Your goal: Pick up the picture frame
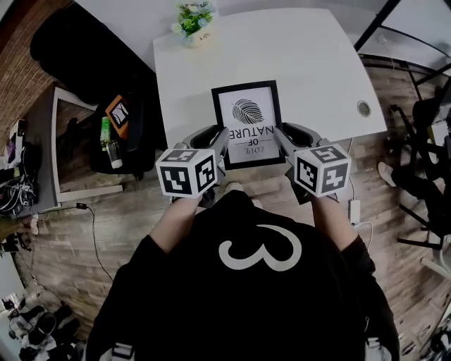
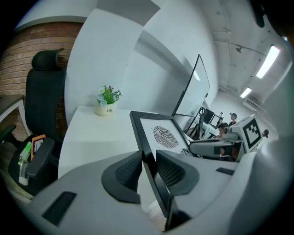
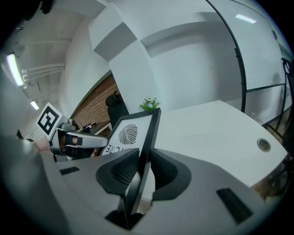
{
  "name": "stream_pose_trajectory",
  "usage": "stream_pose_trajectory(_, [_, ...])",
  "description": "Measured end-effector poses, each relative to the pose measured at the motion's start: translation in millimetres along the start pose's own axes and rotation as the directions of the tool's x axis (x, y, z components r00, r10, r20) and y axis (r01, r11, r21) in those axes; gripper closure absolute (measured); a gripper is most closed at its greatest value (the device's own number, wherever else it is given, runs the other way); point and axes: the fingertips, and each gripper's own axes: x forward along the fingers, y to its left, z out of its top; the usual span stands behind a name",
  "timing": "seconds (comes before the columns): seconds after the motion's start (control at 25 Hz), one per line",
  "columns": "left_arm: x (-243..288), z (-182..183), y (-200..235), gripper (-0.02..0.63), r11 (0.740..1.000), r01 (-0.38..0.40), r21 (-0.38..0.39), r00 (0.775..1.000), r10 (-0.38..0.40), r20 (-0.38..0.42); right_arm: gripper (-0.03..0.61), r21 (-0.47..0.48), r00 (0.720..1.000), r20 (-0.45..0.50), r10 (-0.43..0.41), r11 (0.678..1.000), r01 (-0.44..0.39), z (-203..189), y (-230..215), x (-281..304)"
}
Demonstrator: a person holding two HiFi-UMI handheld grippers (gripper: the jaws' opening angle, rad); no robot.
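A black picture frame (image 1: 247,123) with a white leaf print is held up over the near edge of the white table (image 1: 303,63), tilted. My left gripper (image 1: 220,147) is shut on its left side rail; the rail (image 2: 148,158) runs between the two dark pads in the left gripper view. My right gripper (image 1: 282,147) is shut on the right side rail (image 3: 146,151), which passes between its pads in the right gripper view. Each gripper also shows across the frame in the other's view: the right gripper (image 2: 216,148) and the left gripper (image 3: 78,140).
A small potted plant (image 1: 193,21) stands at the table's far left corner. A round cable grommet (image 1: 363,108) sits near the right edge. A black chair (image 1: 84,53) and a low shelf with a green bottle (image 1: 106,132) are left of the table.
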Motion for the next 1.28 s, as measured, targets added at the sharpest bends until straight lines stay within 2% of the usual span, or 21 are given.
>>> stream_pose_trajectory(0.52, [-48.3,38.0,-39.1,0.512,0.999,0.021,0.043,0.988,-0.028,0.151,0.485,-0.081,0.993,0.117,0.025,0.997,-0.016,39.8,20.2,-49.2])
stream_pose_trajectory(0.88, [-77.6,58.1,-64.4,0.512,0.995,0.043,0.088,0.966,-0.063,0.250,0.485,-0.148,0.981,0.192,0.023,0.989,0.005,62.6,34.0,-83.2])
stream_pose_trajectory(1.28, [-115.0,72.6,-84.3,0.512,0.991,0.048,0.128,0.943,-0.087,0.320,0.483,-0.176,0.963,0.263,0.052,0.984,-0.005,81.2,57.0,-115.2])
